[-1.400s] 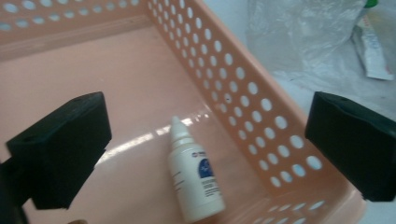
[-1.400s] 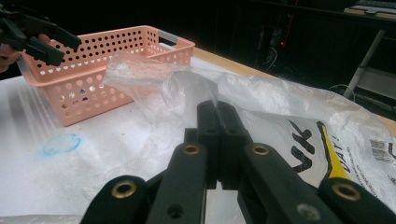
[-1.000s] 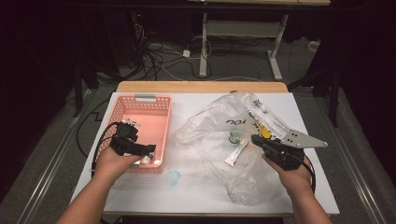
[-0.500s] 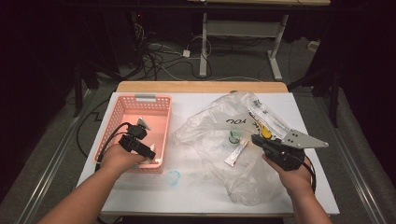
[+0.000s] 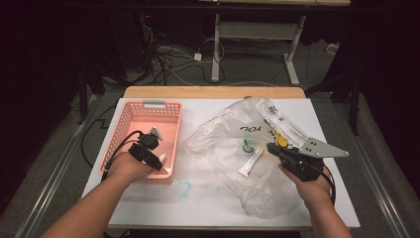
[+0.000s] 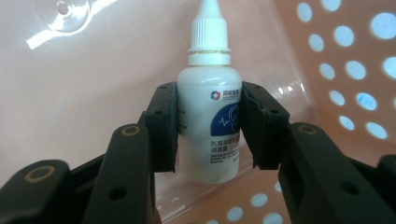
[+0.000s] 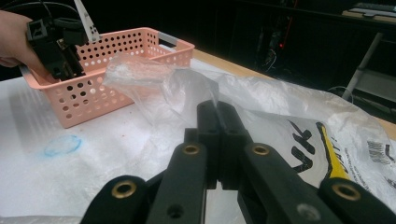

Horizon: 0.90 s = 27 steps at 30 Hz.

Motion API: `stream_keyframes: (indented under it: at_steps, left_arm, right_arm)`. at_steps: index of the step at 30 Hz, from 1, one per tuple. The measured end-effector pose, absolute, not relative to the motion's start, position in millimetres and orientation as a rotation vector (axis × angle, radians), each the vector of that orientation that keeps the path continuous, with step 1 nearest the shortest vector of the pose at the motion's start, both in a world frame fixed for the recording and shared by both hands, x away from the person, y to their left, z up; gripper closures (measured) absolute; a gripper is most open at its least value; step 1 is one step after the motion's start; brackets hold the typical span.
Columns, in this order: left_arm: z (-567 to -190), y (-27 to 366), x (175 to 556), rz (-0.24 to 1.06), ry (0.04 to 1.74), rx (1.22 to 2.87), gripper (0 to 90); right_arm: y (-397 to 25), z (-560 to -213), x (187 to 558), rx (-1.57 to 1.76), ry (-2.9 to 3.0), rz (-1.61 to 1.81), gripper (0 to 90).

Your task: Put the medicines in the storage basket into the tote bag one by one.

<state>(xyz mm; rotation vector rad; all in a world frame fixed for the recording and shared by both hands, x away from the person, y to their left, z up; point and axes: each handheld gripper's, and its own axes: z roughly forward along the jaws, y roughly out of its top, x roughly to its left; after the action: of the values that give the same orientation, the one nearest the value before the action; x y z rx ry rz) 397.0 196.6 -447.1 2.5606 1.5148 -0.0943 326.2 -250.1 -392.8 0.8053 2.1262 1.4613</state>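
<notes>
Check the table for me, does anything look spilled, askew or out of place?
One small thing: a faint blue ring stain marks the white table in front of the pink basket. The crumpled plastic bag lies spread open, a sachet on it. Nothing looks spilled.

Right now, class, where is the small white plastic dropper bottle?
The small white plastic dropper bottle sits clamped between the jaws of the left tool, inside the pink perforated plastic basket at the table's left in the high view.

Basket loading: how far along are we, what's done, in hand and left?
Done: hard to tell; nothing else is plainly visible inside the pink basket. In hand: the left gripper clamps a white dropper bottle inside the basket, unreleased. The right gripper pinches the clear plastic bag. Left: a white sachet and a green-capped item at the bag.
</notes>
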Motion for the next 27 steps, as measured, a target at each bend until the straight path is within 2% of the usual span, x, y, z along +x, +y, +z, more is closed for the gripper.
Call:
stream_keyframes:
  at_steps: [7, 27]
  left_arm:
    - [-444, 197, 392, -0.025, 1.483, 2.536, 58.0]
    - [-429, 210, 363, 0.190, 1.281, 2.301, 58.0]
  right_arm:
    - [-250, -393, 326, 0.804, 2.128, 1.463, 90.0]
    - [-250, -394, 326, 0.806, 2.131, 1.459, 90.0]
